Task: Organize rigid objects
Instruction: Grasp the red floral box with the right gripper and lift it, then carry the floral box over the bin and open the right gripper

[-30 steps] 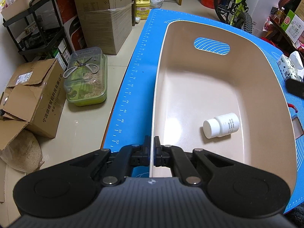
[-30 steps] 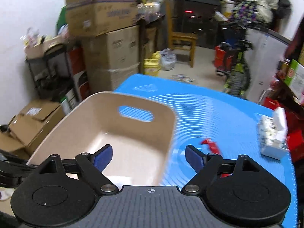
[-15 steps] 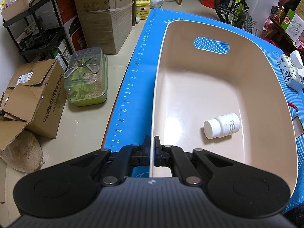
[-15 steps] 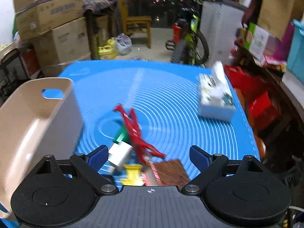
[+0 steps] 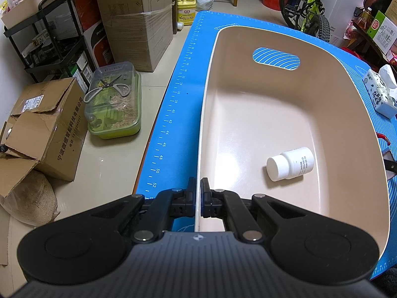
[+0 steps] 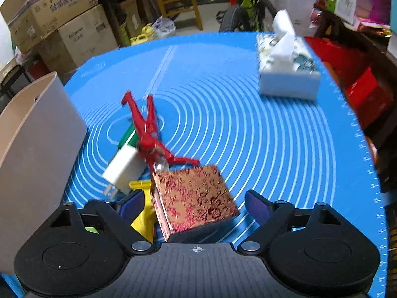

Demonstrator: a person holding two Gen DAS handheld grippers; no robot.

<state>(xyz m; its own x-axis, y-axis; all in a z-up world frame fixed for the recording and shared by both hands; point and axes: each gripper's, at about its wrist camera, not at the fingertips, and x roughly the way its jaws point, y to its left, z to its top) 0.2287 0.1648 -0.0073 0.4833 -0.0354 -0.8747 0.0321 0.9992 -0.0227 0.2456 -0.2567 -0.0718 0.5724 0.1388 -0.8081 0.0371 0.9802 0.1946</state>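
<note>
A: What can you not see well from my right gripper [image 6: 194, 204]?

B: The patterned box [image 6: 196, 196] is blurred, so its pattern I cannot read. Its near end is hidden behind my gripper body. The yellow piece [image 6: 144, 198] is mostly covered by the box and my left finger [image 6: 131, 204].

A: And on the left side?

B: The beige bin [image 5: 347, 114] hides the mat under it. The label on the white bottle [image 5: 290, 166] is too small to read.
</note>
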